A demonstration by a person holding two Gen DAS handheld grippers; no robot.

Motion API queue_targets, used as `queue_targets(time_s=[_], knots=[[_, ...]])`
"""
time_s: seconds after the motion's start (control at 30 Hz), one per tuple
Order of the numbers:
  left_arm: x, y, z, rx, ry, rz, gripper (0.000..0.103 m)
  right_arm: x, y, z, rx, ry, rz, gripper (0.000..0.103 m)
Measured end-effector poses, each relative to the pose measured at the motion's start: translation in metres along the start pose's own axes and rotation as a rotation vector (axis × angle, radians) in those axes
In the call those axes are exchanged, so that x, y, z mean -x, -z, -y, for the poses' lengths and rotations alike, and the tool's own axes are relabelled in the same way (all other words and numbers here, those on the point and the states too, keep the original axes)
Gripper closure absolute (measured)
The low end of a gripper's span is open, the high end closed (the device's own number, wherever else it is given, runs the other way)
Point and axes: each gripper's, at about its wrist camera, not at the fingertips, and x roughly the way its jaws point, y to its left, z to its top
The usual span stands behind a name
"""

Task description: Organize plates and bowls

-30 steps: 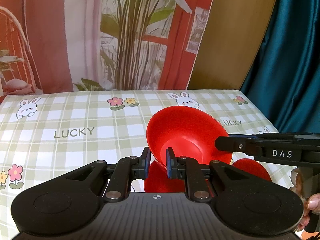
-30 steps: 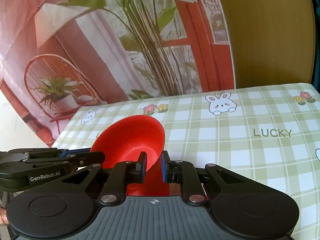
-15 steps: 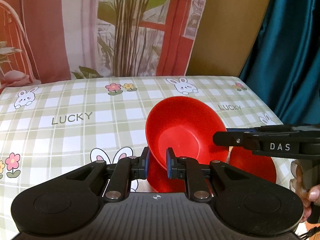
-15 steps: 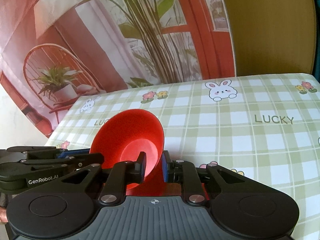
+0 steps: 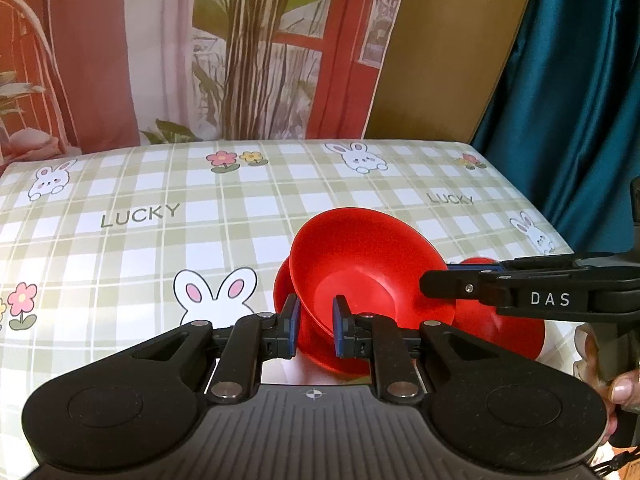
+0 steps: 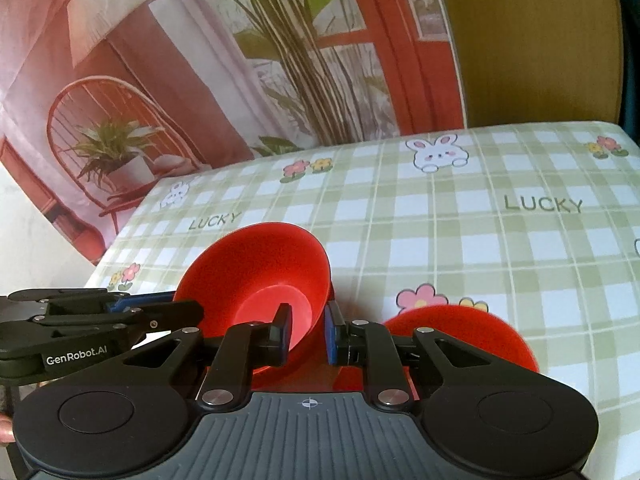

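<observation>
A red bowl (image 5: 360,264) is held tilted above the checked tablecloth (image 5: 160,240). My left gripper (image 5: 314,326) is shut on its near rim. My right gripper (image 6: 307,332) is shut on the opposite rim of the same bowl (image 6: 260,276), and its fingers (image 5: 460,284) enter the left wrist view from the right. A second red dish (image 6: 460,336) lies on the cloth just right of the bowl; it also shows in the left wrist view (image 5: 504,336), partly hidden behind the right gripper. More red shows under the bowl (image 5: 282,292).
The tablecloth (image 6: 480,240) carries bunny, flower and LUCKY prints. A printed backdrop (image 5: 200,48) stands behind the far edge. A teal curtain (image 5: 568,80) hangs at the right. The table's right edge (image 5: 552,224) is close to the dishes.
Both grippers have carried the bowl down and towards the cloth; more of the table shows in both views. The second red dish has come into fuller view.
</observation>
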Motion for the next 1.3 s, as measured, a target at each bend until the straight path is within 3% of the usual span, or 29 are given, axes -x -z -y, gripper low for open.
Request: queue_targets(time_s=[0.27,0.33,0.4,0.63,0.77,0.93,1.03,1.3], knots=[[-0.008,0.006,-0.003,0.018,-0.021,-0.016,0.084,-0.001,0.003,0.002,-0.006,-0.009,0.004,0.084],[-0.009,0.005,-0.005,0.046,-0.02,-0.015,0.078,0.001,0.004,0.003,-0.012,-0.01,0.014,0.081],[-0.007,0.005,-0.005,0.062,-0.035,-0.001,0.065,0.005,0.004,0.005,-0.015,-0.009,0.027,0.081],[0.007,-0.001,0.009,0.069,-0.05,0.072,0.064,0.025,0.006,0.017,0.008,0.02,0.099,0.081],[0.009,-0.003,0.031,0.036,-0.038,0.097,0.064,0.04,0.011,0.027,0.044,0.053,0.14,0.075],[0.004,0.001,0.061,-0.009,0.014,0.092,0.064,0.053,0.02,0.048,0.04,0.086,0.168,0.07],[0.001,0.006,0.077,-0.03,0.032,0.093,0.064,0.055,0.026,0.064,0.015,0.102,0.158,0.062],[-0.013,0.021,0.101,-0.052,0.055,0.039,0.064,0.063,0.042,0.082,0.029,0.191,0.182,0.062]])
